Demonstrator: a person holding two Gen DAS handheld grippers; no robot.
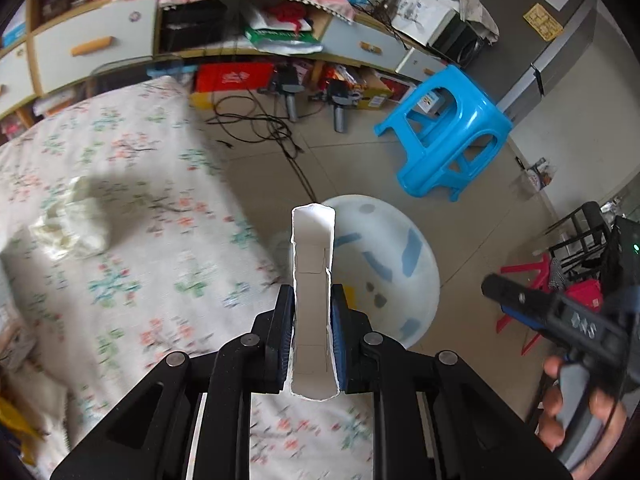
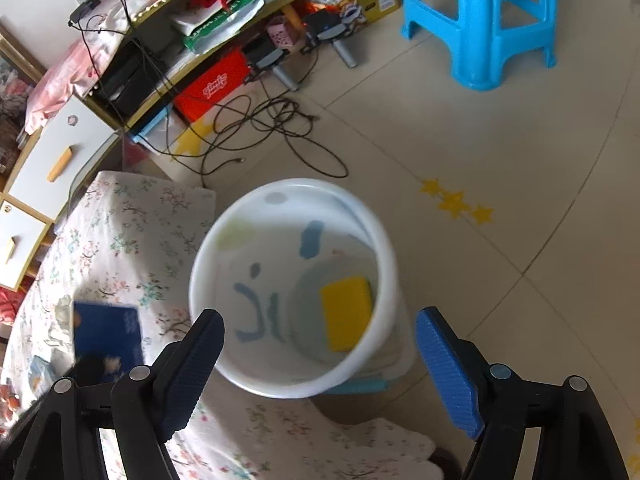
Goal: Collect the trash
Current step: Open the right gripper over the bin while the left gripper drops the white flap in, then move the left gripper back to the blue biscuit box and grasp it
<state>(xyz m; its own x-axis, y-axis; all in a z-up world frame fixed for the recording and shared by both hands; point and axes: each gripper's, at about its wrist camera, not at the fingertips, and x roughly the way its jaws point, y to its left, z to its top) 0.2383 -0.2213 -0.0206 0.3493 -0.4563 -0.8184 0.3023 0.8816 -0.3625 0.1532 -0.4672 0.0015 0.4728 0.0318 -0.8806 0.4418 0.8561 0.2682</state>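
White card, flattened into an open-ended sleeve (image 1: 313, 280), stands clamped between the 2 pads of the left gripper (image 1: 312, 332), which is closed on its lower half. It is held upright with its top end leaning toward the white bin (image 1: 416, 280) just beyond, which I judge to be its destination.

From the right wrist view, the bin (image 2: 224, 248) stands on the floor against the near corner of the floral bedspread (image 2: 132, 232), within reach of anyone clearing the bed. 1 yellow item (image 2: 346, 312) already lies at its bottom.

Right gripper (image 2: 320, 364) hangs above the bin mouth, jaws wide apart with nothing between them, consistent with a completed drop.

Crumpled pale tissue (image 1: 72, 220) and a blue packet (image 2: 108, 336) remain on the bedspread, probably awaiting collection.
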